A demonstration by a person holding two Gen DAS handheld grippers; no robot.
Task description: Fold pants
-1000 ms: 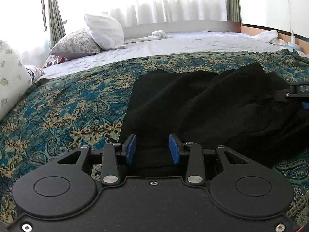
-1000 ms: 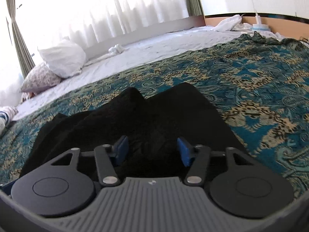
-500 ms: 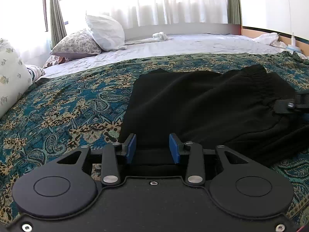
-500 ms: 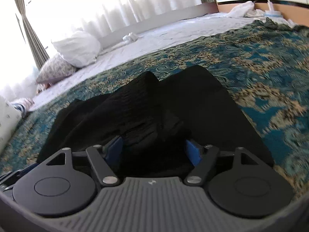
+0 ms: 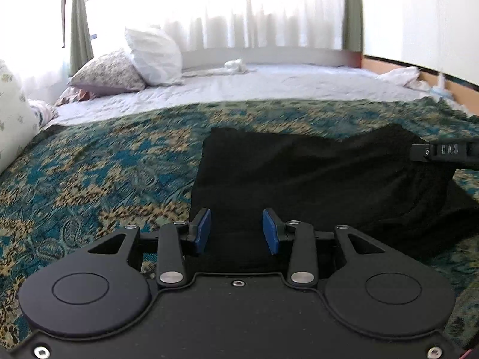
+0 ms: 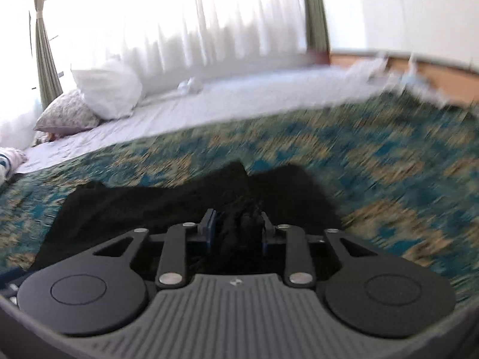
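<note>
Black pants (image 5: 314, 179) lie on the patterned bedspread. My left gripper (image 5: 236, 232) is open, its blue pads (image 5: 202, 232) standing apart over the near edge of the fabric. My right gripper (image 6: 238, 229) is shut on a bunched fold of the pants (image 6: 239, 224) and holds it raised; the rest of the pants (image 6: 134, 206) spreads to the left. A part of the right gripper (image 5: 446, 151) shows at the right edge of the left wrist view, at the pants' far right corner.
The teal and gold bedspread (image 5: 89, 179) covers the near bed. A white sheet (image 5: 269, 86), a white pillow (image 5: 152, 56) and a floral pillow (image 5: 107, 73) lie beyond. Curtains and a bright window stand behind. A wooden ledge (image 6: 434, 68) runs at right.
My right gripper has shut on a fold of the pants and lifted it. The pants have been drawn flatter. My left gripper stays open in about the same place.
</note>
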